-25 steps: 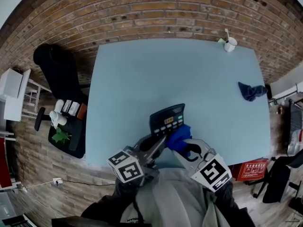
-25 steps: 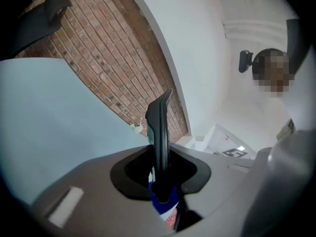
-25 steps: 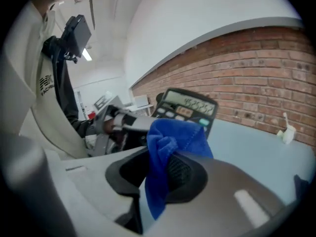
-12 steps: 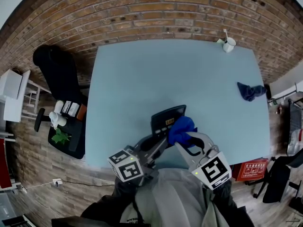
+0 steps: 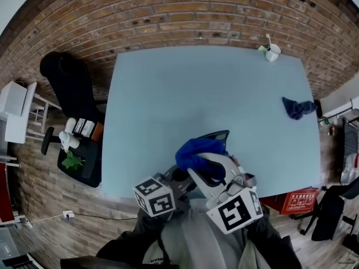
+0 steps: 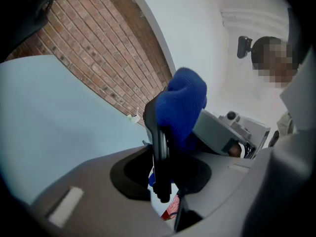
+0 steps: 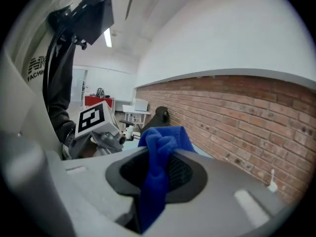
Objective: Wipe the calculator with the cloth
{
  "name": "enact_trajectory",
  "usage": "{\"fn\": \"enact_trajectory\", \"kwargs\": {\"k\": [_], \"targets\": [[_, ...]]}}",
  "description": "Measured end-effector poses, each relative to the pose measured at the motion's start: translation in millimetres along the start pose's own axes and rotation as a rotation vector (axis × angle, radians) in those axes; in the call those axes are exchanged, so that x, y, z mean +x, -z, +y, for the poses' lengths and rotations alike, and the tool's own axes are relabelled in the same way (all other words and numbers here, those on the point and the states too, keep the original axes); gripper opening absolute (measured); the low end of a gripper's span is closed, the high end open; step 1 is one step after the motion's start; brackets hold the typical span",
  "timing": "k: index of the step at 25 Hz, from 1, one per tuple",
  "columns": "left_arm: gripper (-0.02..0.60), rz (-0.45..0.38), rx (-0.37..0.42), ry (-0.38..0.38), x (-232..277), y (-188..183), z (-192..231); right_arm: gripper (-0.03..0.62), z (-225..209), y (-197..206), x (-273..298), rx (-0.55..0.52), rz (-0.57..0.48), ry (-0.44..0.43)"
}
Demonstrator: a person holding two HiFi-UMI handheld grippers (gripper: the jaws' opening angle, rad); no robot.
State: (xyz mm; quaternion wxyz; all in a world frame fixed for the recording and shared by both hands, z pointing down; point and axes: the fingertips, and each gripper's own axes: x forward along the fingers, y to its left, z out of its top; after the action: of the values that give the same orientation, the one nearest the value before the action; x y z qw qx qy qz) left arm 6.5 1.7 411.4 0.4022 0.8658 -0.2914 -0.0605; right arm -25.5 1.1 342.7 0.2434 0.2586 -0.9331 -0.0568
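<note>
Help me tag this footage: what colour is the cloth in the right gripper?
The cloth is bright blue; the right gripper view shows it best.

A: What's the person wearing?
B: They're wearing a grey top [image 5: 193, 231] with dark sleeves [image 5: 141, 228].
A: And the tools?
B: The left gripper [image 6: 163, 179] and right gripper [image 7: 155, 181] are showing pale grey shells, each carrying a black-and-white marker cube [image 5: 154, 196].

The setting is an indoor office or studio-type workroom: a bare brick wall [image 5: 185, 15] bounds a wood-plank floor [image 5: 45, 200] on which a large pale blue worktop [image 5: 185, 94] stands. A black office chair [image 5: 67, 80] is placed at the worktop's left side, and a white cup [image 5: 273, 52] sits on its far corner. The right tool view shows a white ceiling with a strip light [image 7: 107, 37] and white tables [image 7: 132, 113] further back.
</note>
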Motion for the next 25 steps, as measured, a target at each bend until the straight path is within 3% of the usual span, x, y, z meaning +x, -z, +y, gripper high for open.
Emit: {"fn": "enact_trajectory", "kwargs": {"k": [2,4,8,11,16,19,23,25], "targets": [[0.08,-0.002,-0.016,-0.003,0,2,0,0.086,-5,1,2,-0.013,-0.026,0.014],[0.081,-0.009,-0.02,-0.011,-3,1,2,0.086,-29,17,-1,0.051,-0.045,0.071],[0.086,-0.027,-0.028,-0.012,-8,-3,7,0.086,-75,76,-15,0.21,0.072,0.192],[0.086,-0.02,-0.048,-0.01,-5,-1,9,0.086,-60,79,-17,0.222,0.076,0.153],[0.078,-0.047,-0.107,0.009,-6,-6,13,0.086,0,37,-8,0.131,0.039,0.031],[0.08,-0.058,-0.116,0.011,-10,-7,13,0.086,-18,50,-9,0.186,0.006,0.074],[0.083,-0.082,-0.126,0.03,-11,-11,10,0.086,-60,102,-29,0.288,0.117,0.178],[0.081,-0.101,-0.154,0.03,-11,-13,13,0.086,-54,116,-32,0.326,0.137,0.158]]}}
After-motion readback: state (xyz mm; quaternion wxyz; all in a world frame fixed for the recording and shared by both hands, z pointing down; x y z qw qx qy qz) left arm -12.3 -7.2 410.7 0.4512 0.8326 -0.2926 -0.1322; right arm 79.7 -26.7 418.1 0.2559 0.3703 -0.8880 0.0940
